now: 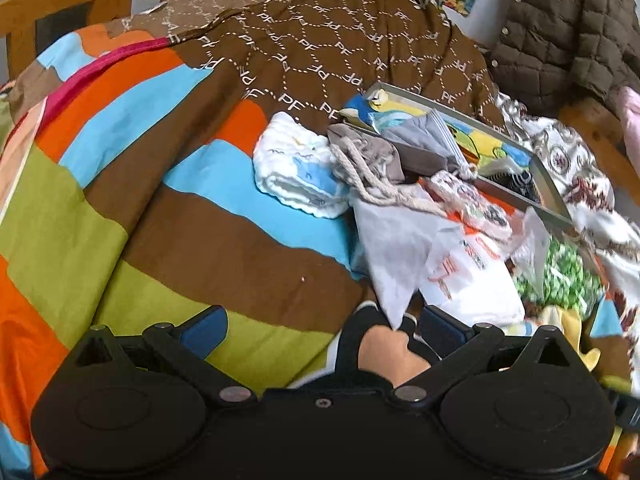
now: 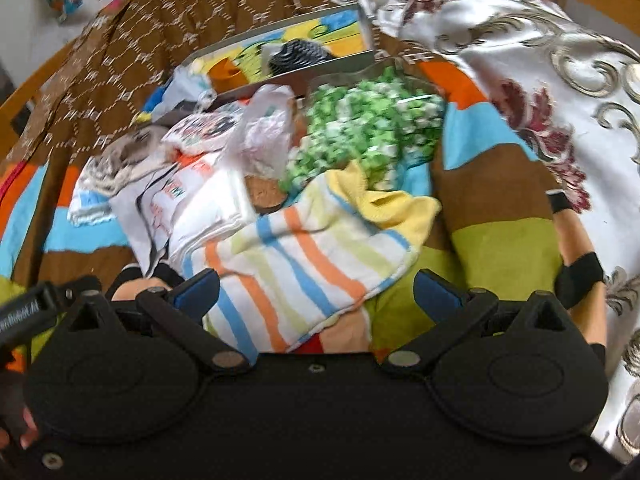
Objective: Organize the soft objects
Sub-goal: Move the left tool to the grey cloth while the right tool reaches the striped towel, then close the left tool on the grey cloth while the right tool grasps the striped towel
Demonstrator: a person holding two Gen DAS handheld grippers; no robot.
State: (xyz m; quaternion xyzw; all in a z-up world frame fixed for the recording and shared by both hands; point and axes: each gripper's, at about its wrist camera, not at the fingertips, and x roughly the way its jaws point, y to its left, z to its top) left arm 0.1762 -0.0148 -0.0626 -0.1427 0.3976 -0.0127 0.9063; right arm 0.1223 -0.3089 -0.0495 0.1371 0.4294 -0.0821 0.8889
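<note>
Home bedroom: wooden bed frame [image 1: 60,4], striped duvet [image 1: 120,208], brown patterned blanket [image 1: 320,40], quilted jacket [image 1: 568,28], scattered towels and cloths.

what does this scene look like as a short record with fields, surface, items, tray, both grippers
surface: striped bedcover with a brown patterned sheet over its far part
pile: white folded cloth, drawstring bag, white plastic bags, green patterned bag
nearest right gripper: striped towel
tray: grey tray with a colourful lining, some items inside, partly hidden
left gripper: jaws open, holding nothing
right gripper: jaws open, over the near edge of the striped towel; contact unclear
background: quilted jacket
</note>
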